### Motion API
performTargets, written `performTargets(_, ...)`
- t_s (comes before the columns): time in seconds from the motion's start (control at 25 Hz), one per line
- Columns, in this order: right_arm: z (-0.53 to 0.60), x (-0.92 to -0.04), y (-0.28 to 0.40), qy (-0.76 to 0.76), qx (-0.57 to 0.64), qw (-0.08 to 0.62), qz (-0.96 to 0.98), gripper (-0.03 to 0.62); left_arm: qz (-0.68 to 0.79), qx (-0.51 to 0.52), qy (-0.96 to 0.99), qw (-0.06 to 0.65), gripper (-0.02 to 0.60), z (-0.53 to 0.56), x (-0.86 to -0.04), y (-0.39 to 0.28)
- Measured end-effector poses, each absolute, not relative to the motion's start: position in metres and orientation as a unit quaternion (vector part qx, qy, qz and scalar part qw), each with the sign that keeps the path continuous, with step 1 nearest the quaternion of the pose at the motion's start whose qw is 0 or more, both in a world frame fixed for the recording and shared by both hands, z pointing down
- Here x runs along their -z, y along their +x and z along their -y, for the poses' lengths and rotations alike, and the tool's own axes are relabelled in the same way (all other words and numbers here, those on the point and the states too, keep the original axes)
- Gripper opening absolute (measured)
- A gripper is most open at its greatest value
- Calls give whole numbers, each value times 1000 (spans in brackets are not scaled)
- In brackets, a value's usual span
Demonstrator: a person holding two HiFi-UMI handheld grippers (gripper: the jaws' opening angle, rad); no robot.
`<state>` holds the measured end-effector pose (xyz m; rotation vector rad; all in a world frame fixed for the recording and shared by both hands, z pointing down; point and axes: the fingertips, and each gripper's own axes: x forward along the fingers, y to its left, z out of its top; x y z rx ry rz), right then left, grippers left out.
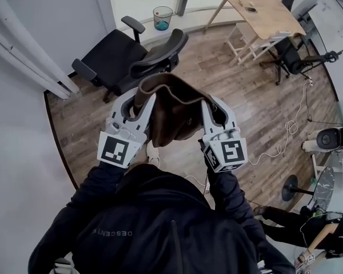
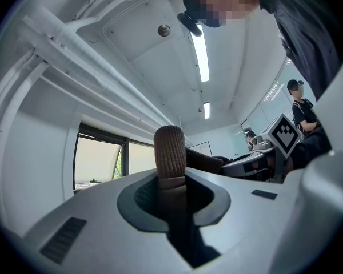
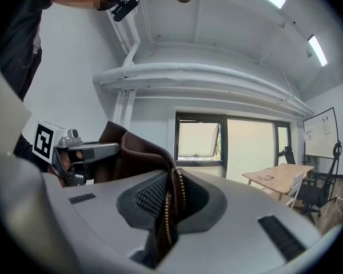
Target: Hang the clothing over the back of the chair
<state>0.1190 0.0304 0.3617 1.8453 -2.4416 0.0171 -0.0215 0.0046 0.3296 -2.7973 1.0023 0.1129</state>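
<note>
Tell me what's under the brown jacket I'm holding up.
Wood floor shows around the brown jacket, held by the left gripper and right gripper, with what looks like a pale shoe at its lower edge. The floor directly beneath it is covered.

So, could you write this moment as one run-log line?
left gripper: shut on brown jacket | right gripper: shut on brown jacket | chair: nothing hung yet

**One brand word on a dark top**

Pale lettering (image 1: 112,232) ran across the back of the person's dark hooded top (image 1: 160,210). Seen upside down from above, it read roughly "DESCENT", and a fold hid any ending. The cubes on the left tool (image 1: 142,99) and right tool (image 1: 208,106) each bore a black-and-white square marker, a pattern without letters. Nothing else was legible.
</note>
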Motion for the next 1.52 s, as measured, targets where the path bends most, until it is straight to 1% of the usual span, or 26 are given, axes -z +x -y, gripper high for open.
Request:
performTargets(0.36,41,-346,126,602,7,42,797,41,-333,-51,-938,80,64,62,-317,-16)
performTargets(0.8,89,-335,143,589,18,36,807,41,-339,-52,-935,92,64,101,-308,-1)
performTargets(1.12,126,-323,167,524,27,26,851,41,-406,-45,-906,111,64,121,-296,23)
performTargets(1.52,167,-305,199,382,39,16,923,41,-533,-33,-837,122,64,125,-276,62)
